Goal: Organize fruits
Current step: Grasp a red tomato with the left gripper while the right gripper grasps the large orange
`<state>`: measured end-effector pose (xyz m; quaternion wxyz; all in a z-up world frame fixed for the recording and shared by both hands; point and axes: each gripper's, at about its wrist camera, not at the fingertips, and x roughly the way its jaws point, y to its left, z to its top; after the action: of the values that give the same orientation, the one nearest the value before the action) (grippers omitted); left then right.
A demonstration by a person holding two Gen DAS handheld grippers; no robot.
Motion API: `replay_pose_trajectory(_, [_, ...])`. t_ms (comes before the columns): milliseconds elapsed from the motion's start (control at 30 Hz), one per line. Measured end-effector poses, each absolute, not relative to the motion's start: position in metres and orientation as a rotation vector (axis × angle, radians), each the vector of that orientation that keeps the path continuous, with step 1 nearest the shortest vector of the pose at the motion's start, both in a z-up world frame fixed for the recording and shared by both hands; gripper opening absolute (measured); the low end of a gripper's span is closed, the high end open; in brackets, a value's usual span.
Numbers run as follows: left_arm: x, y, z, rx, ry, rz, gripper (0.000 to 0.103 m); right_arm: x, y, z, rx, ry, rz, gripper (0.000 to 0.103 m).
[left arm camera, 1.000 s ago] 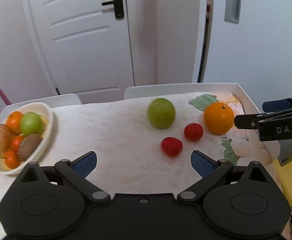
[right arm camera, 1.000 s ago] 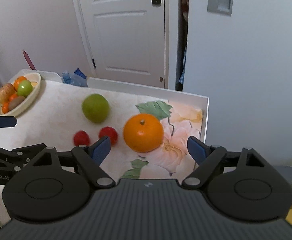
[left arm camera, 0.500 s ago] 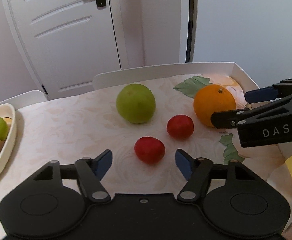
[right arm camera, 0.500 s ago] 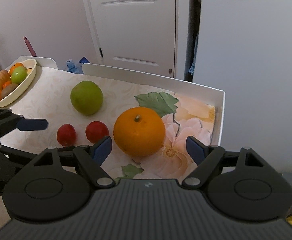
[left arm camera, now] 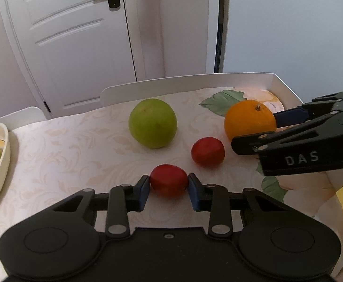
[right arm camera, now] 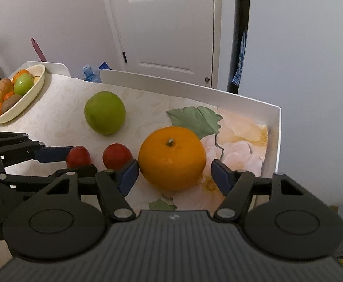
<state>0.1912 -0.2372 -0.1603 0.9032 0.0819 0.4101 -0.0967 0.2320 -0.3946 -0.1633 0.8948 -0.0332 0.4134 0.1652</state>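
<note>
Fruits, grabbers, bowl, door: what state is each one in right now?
Nearer small red fruit: on the table, clamped between the left gripper's pads.
Left gripper: shut on that fruit.
Large orange: on the table, between open pads, not clamped.
Right gripper: open around the orange.
Farther small red fruit: loose on the table.
Big green apple: loose, upright.
Cream oval bowl: full of fruit.
White panelled door: closed.
</note>
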Motion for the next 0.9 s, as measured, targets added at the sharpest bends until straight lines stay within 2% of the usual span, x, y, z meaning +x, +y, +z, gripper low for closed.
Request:
replay_pose_trajectory(500, [0.186, -0.230, -0.157, 0.187, 0.857, -0.181, 0.038, 0.233, -0.392, -0.162, -0.072, 0.829, 0.341, 0.077])
replay_pose_trajectory(900, [0.166, -0.215, -0.130, 0.176, 0.821, -0.158, 0.038, 0.214, -0.389, -0.131, -0.050, 0.773, 0.336, 0.077])
